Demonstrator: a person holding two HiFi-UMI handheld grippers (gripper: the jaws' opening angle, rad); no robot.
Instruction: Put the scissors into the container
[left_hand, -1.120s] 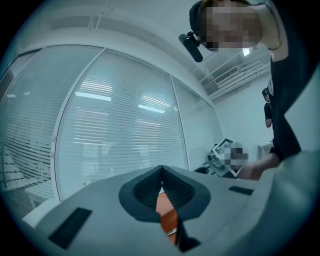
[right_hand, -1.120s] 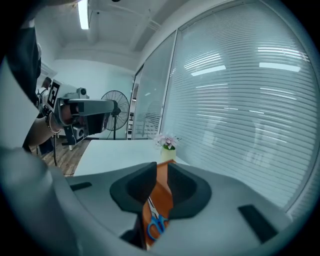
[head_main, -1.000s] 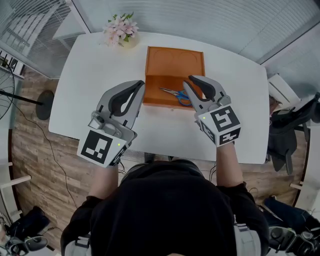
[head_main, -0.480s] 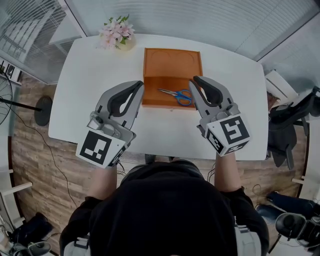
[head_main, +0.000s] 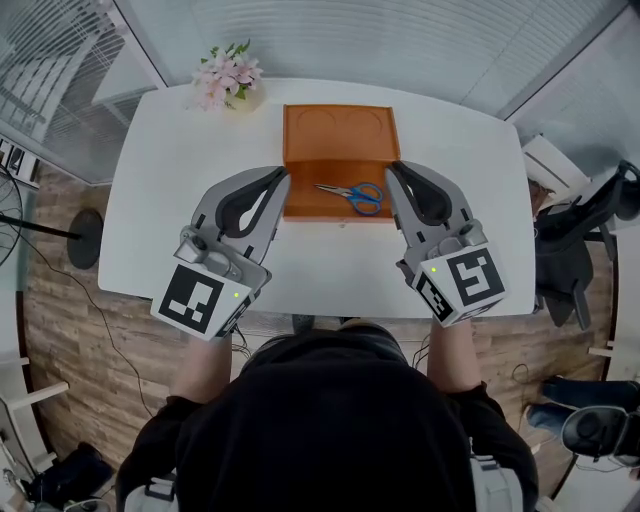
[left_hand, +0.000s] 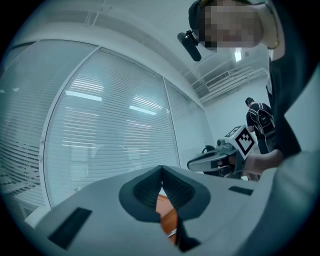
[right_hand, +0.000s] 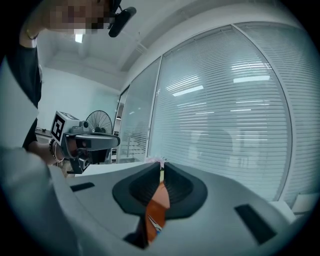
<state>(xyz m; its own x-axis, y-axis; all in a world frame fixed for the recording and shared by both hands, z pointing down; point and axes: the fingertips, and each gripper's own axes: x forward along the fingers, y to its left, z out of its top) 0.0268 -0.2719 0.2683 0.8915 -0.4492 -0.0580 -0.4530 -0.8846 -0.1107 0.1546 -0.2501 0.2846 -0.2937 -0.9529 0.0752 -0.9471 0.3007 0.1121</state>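
- Your left tongs (head_main: 283, 175) are closed with nothing in them. In the left gripper view the two pads meet at the tip, and only a sliver of orange shows through the slit lower down.
- Your right tongs (head_main: 393, 168) are also closed and empty. In the right gripper view the pads stand pressed almost together, and only orange shows behind them.
- The scissors (head_main: 350, 192) lie inside the orange container (head_main: 340, 130), in its near section. Their blue handles are toward your right and the blades point left.
- The far section of the container holds nothing, and two shallow round recesses show in it.
- The container sits near the middle of the white counter (head_main: 160, 200), toward its far edge.
- In the head view your left tongs' tip is just beside the container's near-left corner.
- Your right tongs' tip is just beside the near-right corner, close to the scissor handles. Neither tip touches the scissors.
- You hold both tongs over the counter's near half, angled inward toward the container. The marker cubes are at the ends nearest you.
- A small bunch of pink flowers (head_main: 225, 78) stands at the far-left part of the counter, well apart from the container.
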